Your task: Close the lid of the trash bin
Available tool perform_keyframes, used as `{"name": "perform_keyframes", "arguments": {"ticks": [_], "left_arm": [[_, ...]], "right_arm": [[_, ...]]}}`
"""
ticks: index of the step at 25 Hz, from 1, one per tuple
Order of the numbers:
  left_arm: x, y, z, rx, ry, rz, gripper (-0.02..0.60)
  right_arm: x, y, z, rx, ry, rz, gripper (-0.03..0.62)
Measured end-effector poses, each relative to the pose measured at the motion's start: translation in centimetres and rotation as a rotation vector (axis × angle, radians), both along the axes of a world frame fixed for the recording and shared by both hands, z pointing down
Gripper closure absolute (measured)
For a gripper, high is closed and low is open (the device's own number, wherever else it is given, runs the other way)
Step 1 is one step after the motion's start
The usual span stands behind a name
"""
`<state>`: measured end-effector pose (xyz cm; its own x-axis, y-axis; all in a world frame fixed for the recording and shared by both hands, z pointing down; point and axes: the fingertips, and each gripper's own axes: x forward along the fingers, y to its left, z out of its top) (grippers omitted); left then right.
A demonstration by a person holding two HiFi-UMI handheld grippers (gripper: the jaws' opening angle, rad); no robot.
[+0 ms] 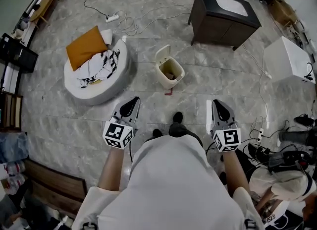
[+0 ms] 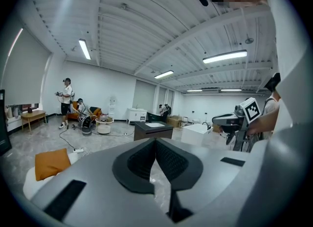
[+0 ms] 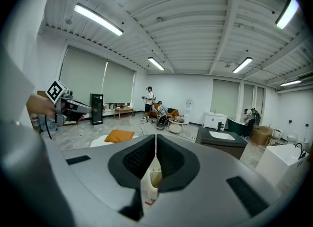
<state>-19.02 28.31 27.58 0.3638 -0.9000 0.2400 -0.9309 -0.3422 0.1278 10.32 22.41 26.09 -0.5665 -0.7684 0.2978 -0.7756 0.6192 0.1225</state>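
A small cream trash bin (image 1: pixel 170 72) stands on the grey tiled floor ahead of me, its lid (image 1: pixel 162 54) tipped up and open and a red pedal (image 1: pixel 169 92) at its foot. My left gripper (image 1: pixel 134 101) is held low to the bin's near left, shut and empty. At the near right my right gripper (image 1: pixel 217 103) is also shut and empty. Both are well short of the bin. In the right gripper view the trash bin (image 3: pixel 151 182) shows in the slit under the shut right gripper (image 3: pixel 155 137). The left gripper (image 2: pixel 155 141) shows its pads closed together.
A round white cushion bed (image 1: pixel 118 78) with an orange pillow (image 1: pixel 86 46) lies left of the bin. A dark cabinet (image 1: pixel 223 16) stands behind it, with a white box (image 1: pixel 287 60) at the right. Cables and a power strip (image 1: pixel 112 18) lie on the floor. People (image 3: pixel 149 102) are at the far wall.
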Motion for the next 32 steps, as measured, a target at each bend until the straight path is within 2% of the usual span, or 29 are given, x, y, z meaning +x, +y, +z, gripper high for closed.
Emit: {"name": "perform_keyframes", "arguments": {"ticks": [10,32], "left_arm": [[-0.9,-3.1,0.9,-0.023,-0.009,-0.045,0.565],[3.0,-17.2,2.3,-0.095,-0.028,-0.113,0.565]], "right_arm": [[-1.1,-4.4,1.5,-0.028,-0.015,-0.037,0.563],[0.6,-20.1,4.6,-0.105,-0.04,-0.139,0.563]]}}
